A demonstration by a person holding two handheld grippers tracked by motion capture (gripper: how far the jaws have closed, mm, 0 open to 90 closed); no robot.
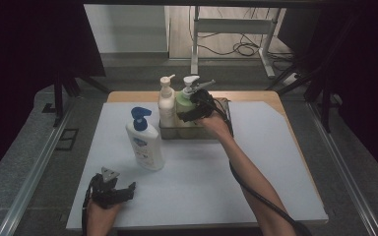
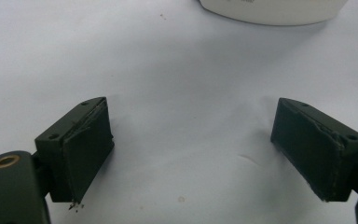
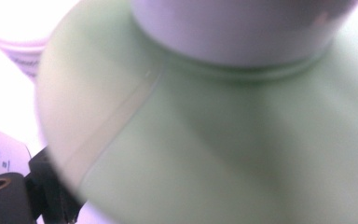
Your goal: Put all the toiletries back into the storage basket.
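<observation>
Surface: a pale blue-white mat [image 1: 256, 162] covered most of a wooden table [image 1: 270, 96], whose bare wood showed along the far edge in the upper centre of the high view. Grey floor with metal rails ran down both sides of the frame; dark curtains closed the upper corners. A white desk frame and loose cables stood on the floor at upper centre.

Contents: a grey tray [image 1: 225, 110] sat at the mat's far edge, centre frame. In it stood a cream pump bottle [image 1: 166, 105] and, just to its right, a green pump bottle [image 1: 183, 102] with a white pump head. A white bottle with blue pump [image 1: 144, 142] stood free on the mat, left of centre, near the tray but apart from it.

Right gripper [image 1: 197, 109]: at the tray, against the green pump bottle. In the right gripper view the bottle's green shoulder pressed close between the jaws; one jaw showed at the lower left, touching the bottle. Grip appeared closed on it.

Left gripper [image 1: 109, 189]: at the lower left of the high view, near the mat's front edge. Its jaws stood wide apart over bare mat, holding nothing, with the white bottle's base ahead at the top of the left gripper view.

Open room: right half and front centre of the mat lay bare.
</observation>
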